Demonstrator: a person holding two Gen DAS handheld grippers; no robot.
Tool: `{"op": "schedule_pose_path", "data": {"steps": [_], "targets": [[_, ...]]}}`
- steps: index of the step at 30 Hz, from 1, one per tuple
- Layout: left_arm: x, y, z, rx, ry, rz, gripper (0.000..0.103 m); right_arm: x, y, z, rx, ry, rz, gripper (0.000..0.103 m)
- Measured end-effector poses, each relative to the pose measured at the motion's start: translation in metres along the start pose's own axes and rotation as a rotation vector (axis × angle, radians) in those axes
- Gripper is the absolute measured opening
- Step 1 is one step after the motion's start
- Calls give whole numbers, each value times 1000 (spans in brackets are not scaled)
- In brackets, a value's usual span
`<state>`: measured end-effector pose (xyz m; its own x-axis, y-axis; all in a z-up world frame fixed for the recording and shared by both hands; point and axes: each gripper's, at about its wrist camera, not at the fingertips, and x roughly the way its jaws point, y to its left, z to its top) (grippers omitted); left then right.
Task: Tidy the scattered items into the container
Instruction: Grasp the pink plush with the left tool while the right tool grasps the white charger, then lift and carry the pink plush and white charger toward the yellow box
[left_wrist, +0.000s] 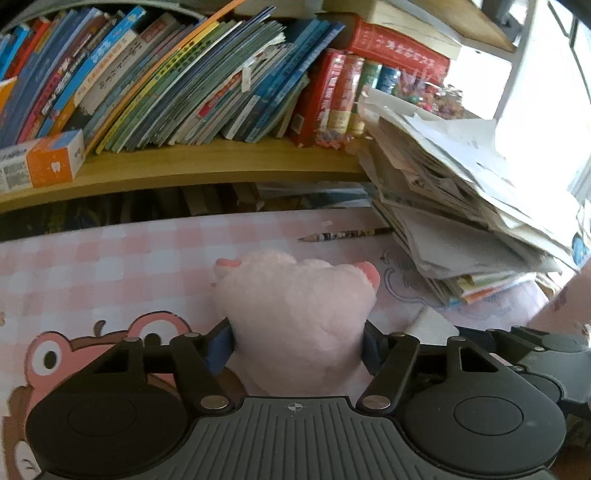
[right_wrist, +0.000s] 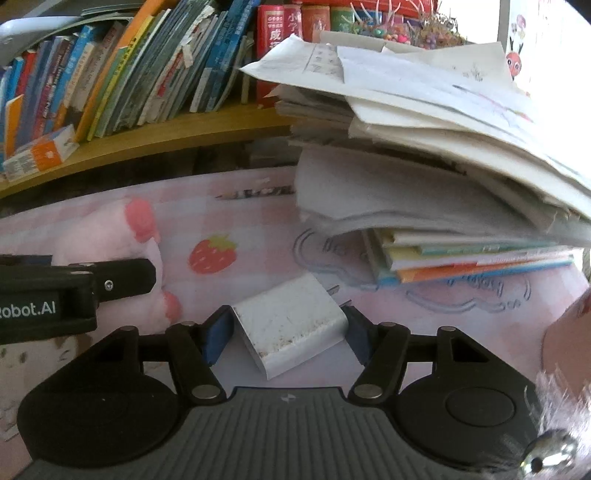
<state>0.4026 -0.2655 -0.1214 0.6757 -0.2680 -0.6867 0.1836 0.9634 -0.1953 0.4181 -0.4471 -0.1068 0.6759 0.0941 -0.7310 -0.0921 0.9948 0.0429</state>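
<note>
My left tool (left_wrist: 297, 341) has its pads pressed into a pink plush toy (left_wrist: 295, 314), near centre of the pink checked surface (left_wrist: 110, 266). My right tool (right_wrist: 284, 336) is clamped on a white charger plug (right_wrist: 288, 321), just right of the toy. A paper stack (right_wrist: 443, 147) sits far right, a pencil (left_wrist: 343, 234) beyond.

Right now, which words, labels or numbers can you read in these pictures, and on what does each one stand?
"Robot.AI": on the left gripper, first letter cut off at the picture's edge.
"成": on a red book spine.
Other book spines and the orange box: print too blurred to read.
</note>
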Motion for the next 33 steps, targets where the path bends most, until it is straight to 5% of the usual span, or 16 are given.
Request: {"op": "schedule_pose_path", "data": {"steps": [9, 33], "targets": [[-57, 14, -13, 70, -16, -9, 67, -38, 16, -17, 3, 34, 61, 62], [-182, 70, -74, -81, -39, 54, 67, -105, 71, -58, -94, 48, 149, 62]]}}
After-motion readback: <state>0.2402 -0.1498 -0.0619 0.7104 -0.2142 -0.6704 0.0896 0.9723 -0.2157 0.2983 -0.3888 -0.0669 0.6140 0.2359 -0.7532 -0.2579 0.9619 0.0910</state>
